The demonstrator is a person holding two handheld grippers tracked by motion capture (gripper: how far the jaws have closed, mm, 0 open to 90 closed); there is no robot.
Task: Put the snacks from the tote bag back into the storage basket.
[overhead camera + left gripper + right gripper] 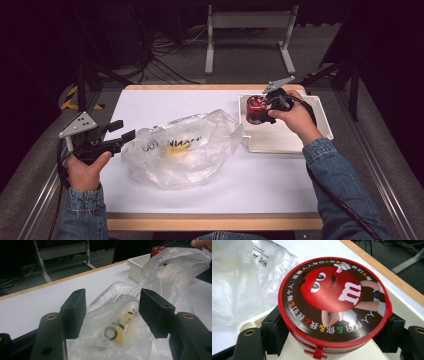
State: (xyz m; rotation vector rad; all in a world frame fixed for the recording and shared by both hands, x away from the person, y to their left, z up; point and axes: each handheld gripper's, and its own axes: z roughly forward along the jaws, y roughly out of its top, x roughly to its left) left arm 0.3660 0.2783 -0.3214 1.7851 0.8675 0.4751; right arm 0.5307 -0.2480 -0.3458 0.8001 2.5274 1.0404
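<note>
A round candy tub (255, 106) with a red lid stands in the white tray (280, 142) at the far right of the table. My right gripper (264, 114) is shut on its sides. In the right gripper view the lid (332, 295) shows a red cartoon figure, with a black jaw pressed on each side of the tub. A crumpled clear plastic bag (185, 145) lies mid-table with a yellow item (122, 327) inside. My left gripper (123, 130) hangs open at the bag's left edge, its jaws wide apart with the bag (112, 312) just beyond them.
The white tray (135, 267) sits against the bag's right end. The table has a wooden edge (210, 220). A white stand (248, 30) and cables lie on the floor beyond the table.
</note>
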